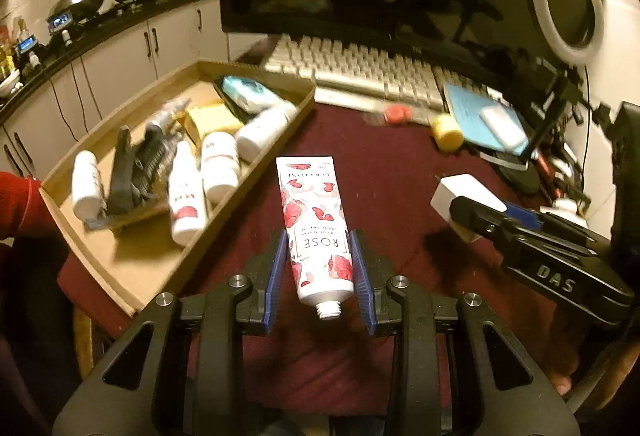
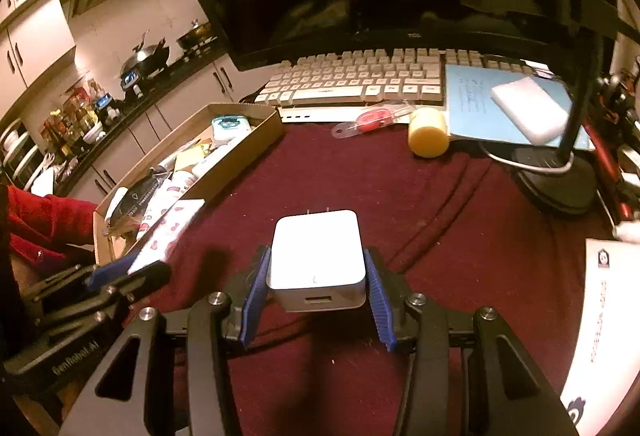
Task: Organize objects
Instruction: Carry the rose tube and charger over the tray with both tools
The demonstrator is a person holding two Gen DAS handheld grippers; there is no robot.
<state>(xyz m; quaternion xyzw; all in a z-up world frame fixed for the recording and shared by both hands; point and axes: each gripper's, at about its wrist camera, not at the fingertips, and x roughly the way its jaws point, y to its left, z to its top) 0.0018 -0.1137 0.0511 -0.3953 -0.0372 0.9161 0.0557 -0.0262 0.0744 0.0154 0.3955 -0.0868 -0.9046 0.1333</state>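
White rose-printed cream tube (image 1: 316,232) sits clamped in our left gripper (image 1: 320,268) and a white square charger (image 2: 318,260) in our right gripper (image 2: 316,288), both above the maroon-clothed tabletop (image 2: 460,204), next needing carrying into the cardboard tray (image 1: 168,260).

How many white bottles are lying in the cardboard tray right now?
4: one at the near left end, two side by side in the middle, one further back by the right wall. Clutter may hide more.
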